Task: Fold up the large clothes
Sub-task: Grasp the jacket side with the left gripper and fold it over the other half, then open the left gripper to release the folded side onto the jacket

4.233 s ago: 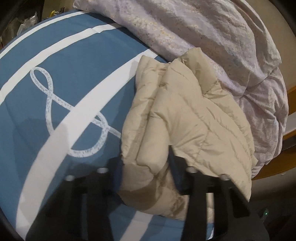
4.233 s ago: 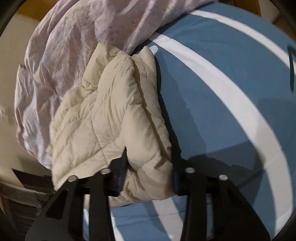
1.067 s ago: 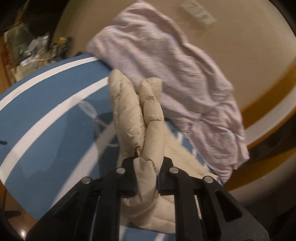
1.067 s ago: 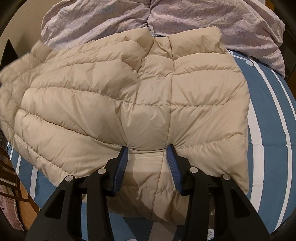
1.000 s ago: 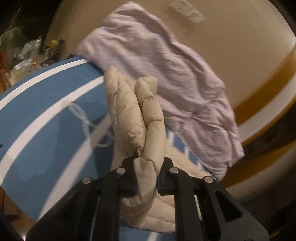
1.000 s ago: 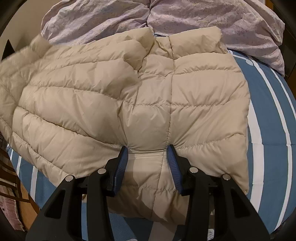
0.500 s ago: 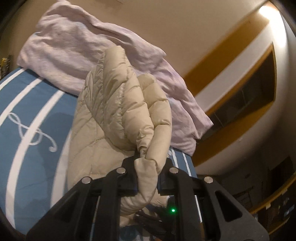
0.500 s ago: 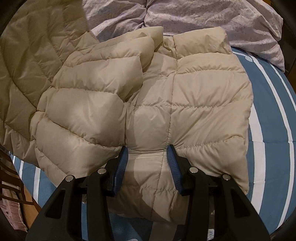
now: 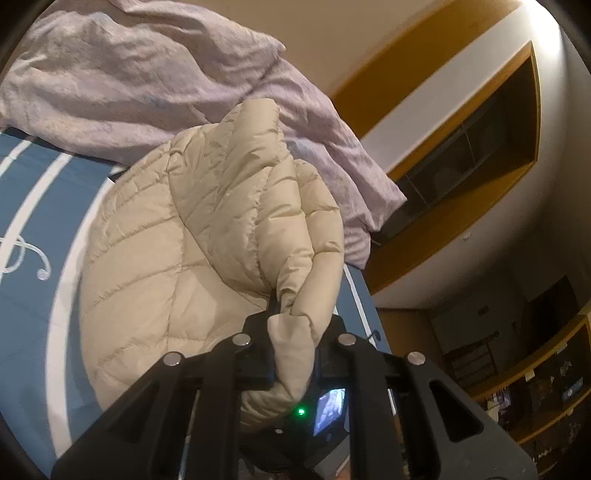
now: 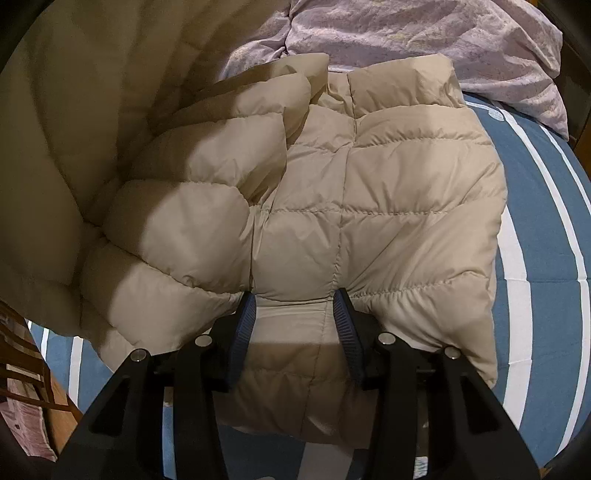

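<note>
Left gripper (image 9: pixel 293 354) pinching jacket (image 9: pixel 207 236), duvet (image 9: pixel 147 81) behind

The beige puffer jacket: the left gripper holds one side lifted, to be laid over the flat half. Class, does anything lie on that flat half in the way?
Nothing visible does. The left gripper pinches a raised fold of the puffer jacket. On the flat half, only the right gripper presses down at the near hem. The lilac duvet lies beyond the collar.
</note>
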{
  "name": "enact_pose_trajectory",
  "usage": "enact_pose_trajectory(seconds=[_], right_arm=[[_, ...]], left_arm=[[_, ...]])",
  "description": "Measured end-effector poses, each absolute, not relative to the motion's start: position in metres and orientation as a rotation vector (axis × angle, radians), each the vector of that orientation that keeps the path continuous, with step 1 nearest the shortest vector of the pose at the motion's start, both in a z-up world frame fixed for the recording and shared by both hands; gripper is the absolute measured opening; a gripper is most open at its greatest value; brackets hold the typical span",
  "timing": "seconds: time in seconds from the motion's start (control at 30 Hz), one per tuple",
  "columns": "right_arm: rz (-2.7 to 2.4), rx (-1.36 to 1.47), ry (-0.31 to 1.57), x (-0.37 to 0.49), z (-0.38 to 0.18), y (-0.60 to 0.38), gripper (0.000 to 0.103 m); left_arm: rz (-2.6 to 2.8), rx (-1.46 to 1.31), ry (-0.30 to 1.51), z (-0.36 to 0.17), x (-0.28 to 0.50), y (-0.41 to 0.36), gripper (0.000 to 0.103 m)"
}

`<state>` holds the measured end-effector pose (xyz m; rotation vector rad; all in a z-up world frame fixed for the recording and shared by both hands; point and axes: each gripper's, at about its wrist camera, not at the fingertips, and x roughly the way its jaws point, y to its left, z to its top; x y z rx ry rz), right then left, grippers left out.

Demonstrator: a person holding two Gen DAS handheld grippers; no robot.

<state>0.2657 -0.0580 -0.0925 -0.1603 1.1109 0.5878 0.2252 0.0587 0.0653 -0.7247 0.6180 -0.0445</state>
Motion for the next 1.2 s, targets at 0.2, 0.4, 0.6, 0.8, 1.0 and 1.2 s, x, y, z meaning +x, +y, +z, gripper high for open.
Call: enact_pose_trajectory(seconds=[0.2, 0.4, 0.6, 0.8, 1.0, 1.2], right_arm=[[0.599, -0.134, 1.1, 0.262, -0.094, -0.063, 0.046], [0.629, -0.073, 1.073, 0.26, -0.094, -0.08, 0.046], [0.648, -0.012, 1.06, 0.258, -0.095, -0.1, 0.046], [0.65, 0.031, 1.051, 0.255, -0.093, -0.12, 0.046], [0.638, 0.028, 1.046, 0.248, -0.088, -0.126, 0.046], [0.609, 0.028, 1.046, 0.243, -0.085, -0.137, 0.046]], left_arm=[[-0.101, -0.717, 0.694, 0.05, 0.246, 0.038, 0.014], [-0.136, -0.721, 0.776, 0.029, 0.268, 0.024, 0.014], [-0.175, -0.706, 0.857, 0.011, 0.288, 0.008, 0.015], [-0.206, -0.691, 0.943, -0.011, 0.303, -0.007, 0.016], [-0.223, -0.666, 0.985, -0.018, 0.306, -0.017, 0.026], [-0.229, -0.637, 0.937, 0.003, 0.293, -0.012, 0.049]])
